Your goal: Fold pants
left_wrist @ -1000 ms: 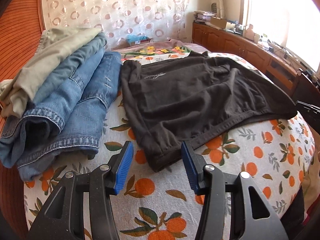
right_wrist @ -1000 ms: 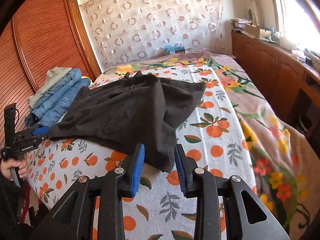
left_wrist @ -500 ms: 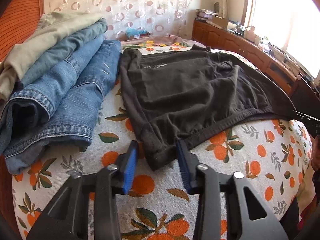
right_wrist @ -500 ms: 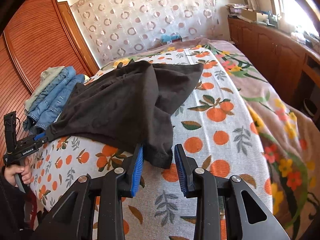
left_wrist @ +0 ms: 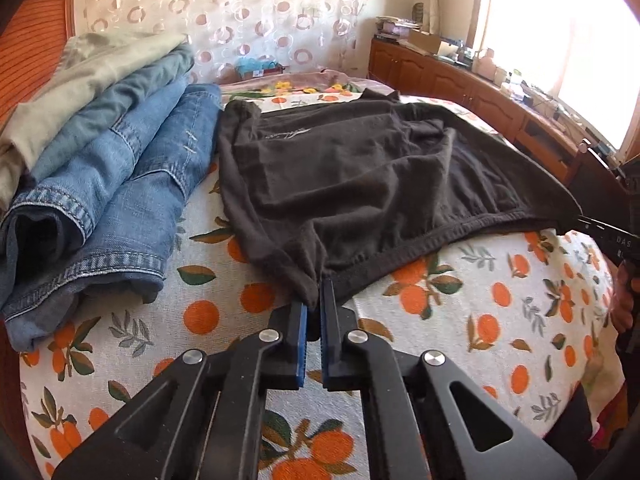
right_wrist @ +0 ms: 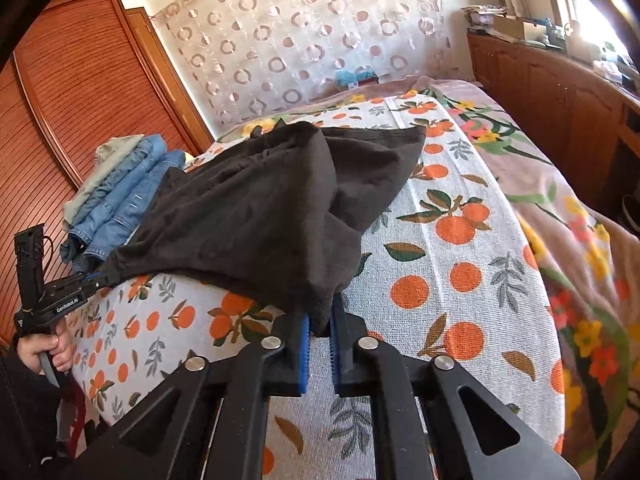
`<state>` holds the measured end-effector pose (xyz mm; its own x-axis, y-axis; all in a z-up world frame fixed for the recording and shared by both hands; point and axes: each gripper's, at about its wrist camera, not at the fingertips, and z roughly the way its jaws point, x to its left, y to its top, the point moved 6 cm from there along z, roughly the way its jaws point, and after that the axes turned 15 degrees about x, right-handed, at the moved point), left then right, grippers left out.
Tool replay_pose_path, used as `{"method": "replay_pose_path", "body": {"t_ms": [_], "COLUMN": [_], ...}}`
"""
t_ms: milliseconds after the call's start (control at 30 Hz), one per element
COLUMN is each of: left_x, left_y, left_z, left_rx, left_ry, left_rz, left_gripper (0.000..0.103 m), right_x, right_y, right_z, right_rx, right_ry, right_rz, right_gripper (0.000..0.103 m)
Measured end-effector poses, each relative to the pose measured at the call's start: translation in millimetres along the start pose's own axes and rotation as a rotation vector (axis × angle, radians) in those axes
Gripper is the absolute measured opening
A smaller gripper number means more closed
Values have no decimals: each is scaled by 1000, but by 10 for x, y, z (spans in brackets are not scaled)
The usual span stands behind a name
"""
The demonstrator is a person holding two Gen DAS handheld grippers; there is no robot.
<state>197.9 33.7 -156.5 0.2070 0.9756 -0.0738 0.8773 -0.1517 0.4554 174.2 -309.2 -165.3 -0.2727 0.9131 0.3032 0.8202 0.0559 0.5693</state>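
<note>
Hand-held gripper (left_wrist: 314, 304) pinches pants (left_wrist: 360, 176) (jeans (left_wrist: 120, 184) beside).

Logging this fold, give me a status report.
Left gripper and right gripper shut on black pants near corners. Pants flat on bed. Folded jeans alongside, not obstructing.

On the bed lie 1 pair of dark pants (left_wrist: 360, 176), 2 folded pairs of blue jeans (left_wrist: 120, 200) and 1 folded beige garment (left_wrist: 80, 80) in a pile beside them, and 1 orange-print sheet (left_wrist: 500, 300). There are 2 grippers: the left gripper (left_wrist: 314, 308) and the right gripper (right_wrist: 320, 320).
</note>
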Motion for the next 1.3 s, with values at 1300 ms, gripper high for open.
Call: {"method": "replay_pose_path", "body": {"t_ms": [1300], "left_x": [-240], "left_y": [-1048], "left_z": [-775], "left_rx": [20], "left_ry": [-55], "left_rz": [-23], "left_gripper": [9], "right_x": [198], "right_y": [-895], "right_z": [-571], "right_rx": [82], "right_ry": [2], "right_rz": [-27], "right_gripper": [5]}}
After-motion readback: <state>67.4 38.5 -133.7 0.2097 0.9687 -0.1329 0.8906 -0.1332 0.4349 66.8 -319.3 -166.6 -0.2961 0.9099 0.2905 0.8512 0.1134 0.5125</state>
